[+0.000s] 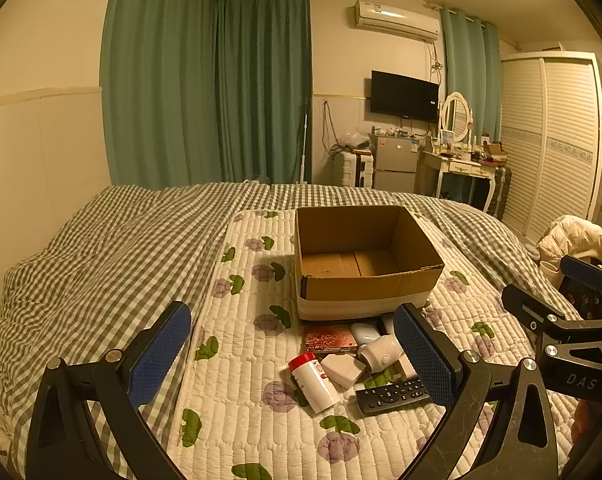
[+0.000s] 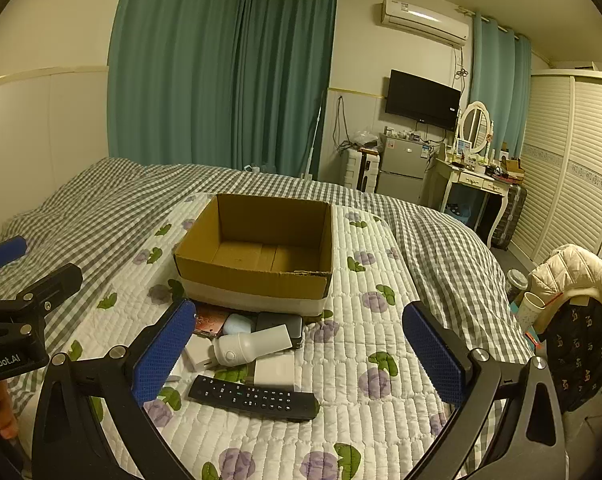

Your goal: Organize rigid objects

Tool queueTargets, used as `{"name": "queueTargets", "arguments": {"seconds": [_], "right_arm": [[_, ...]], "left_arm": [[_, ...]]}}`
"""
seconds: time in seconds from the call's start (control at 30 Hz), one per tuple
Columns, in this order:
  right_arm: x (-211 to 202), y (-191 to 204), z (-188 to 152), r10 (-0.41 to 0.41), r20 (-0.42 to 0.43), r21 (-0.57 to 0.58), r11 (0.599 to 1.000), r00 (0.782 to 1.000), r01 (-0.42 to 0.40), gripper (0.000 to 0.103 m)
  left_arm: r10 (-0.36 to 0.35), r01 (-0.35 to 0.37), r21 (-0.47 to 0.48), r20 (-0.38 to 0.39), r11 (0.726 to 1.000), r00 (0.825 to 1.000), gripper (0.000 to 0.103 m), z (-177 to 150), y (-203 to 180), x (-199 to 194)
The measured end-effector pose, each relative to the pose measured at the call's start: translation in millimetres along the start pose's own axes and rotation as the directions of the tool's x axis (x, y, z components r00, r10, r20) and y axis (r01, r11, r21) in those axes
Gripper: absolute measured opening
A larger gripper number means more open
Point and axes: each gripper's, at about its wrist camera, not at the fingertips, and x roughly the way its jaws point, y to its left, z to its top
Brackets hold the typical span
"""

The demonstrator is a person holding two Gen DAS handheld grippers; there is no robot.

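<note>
1. Both tools, left (image 1: 293, 354) and right (image 2: 297, 344), hang released above the bed (image 1: 101, 248), grasping nothing.
2. The box (image 2: 257, 280) sits empty; bottle (image 1: 315, 382), remote (image 2: 253, 398) and small cases lie piled just near of it.
3. The remote looks light, stiff and slick; gripping across its narrow middle should suit.

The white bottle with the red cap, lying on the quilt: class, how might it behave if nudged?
The white bottle is round and lies on its side, so it would probably roll. The soft quilt may slow it. Its smooth plastic could slip between gripper pads.
</note>
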Motion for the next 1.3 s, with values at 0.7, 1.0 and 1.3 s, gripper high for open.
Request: {"name": "queueTargets", "arguments": {"seconds": [0.7,1.0,1.3], "right_arm": [[1.3,1.9,-2.0,0.0,-0.007,-0.009,1.0,1.0,0.0,0.103],[1.4,-0.1,-6.3,0.003,-0.013,-0.015,1.0,1.0,-0.003,0.103],[1.8,-0.9,-7.9,0.001,-0.016,-0.015,1.0,1.0,-0.001,0.103]], "left_arm": [[-0.004,0.004,-0.003,-0.007,1.0,1.0,0.103,-3.3,2.0,2.5],[-0.004,0.004,0.003,-0.008,1.0,1.0,0.103,-5.4,-0.4,3.8],[-0.001,0.001,0.001,-0.008,1.0,1.0,0.103,-5.9,-1.3,3.9]]}}
